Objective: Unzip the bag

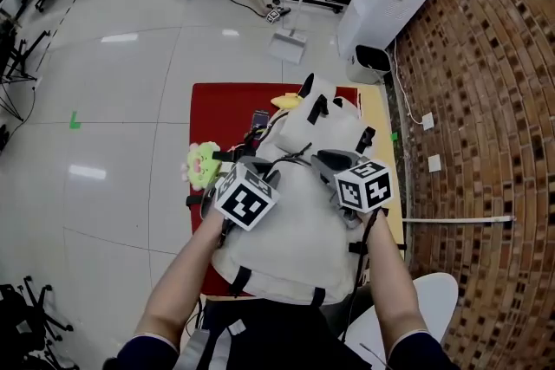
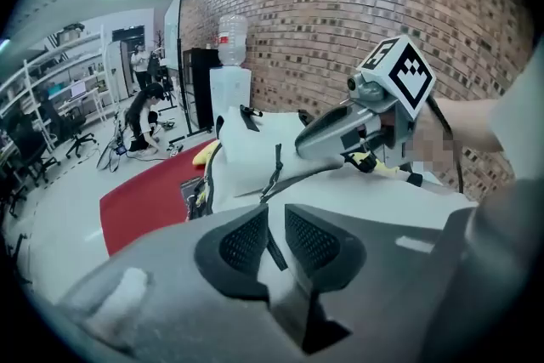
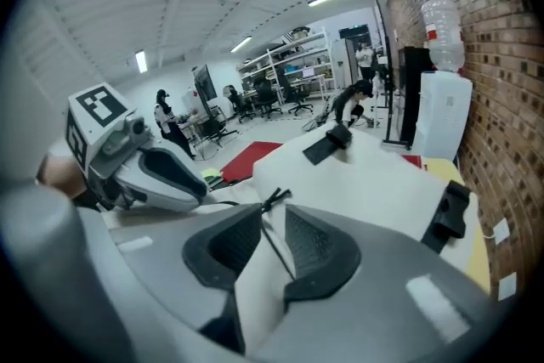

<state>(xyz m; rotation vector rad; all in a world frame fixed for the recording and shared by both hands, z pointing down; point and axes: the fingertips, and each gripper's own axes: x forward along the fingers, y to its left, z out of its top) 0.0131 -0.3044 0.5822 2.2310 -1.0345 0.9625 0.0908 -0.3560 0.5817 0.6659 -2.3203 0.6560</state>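
Red mat (image 1: 221,113) bare left of bag (image 1: 299,225)

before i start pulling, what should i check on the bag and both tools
1. Bag lying flat on the table: ok.
2. Left tool lined up on a pull: ok, a black cord runs between its jaws.
3. Left tool gripping that cord: not ok, the jaws stand apart.
4. Right tool lined up on a pull: ok, a knotted cord sits at its jaw tips.
5. Right tool gripping it: not ok, there is a gap either side of the cord.
6. How far the zipper is already open: cannot tell.
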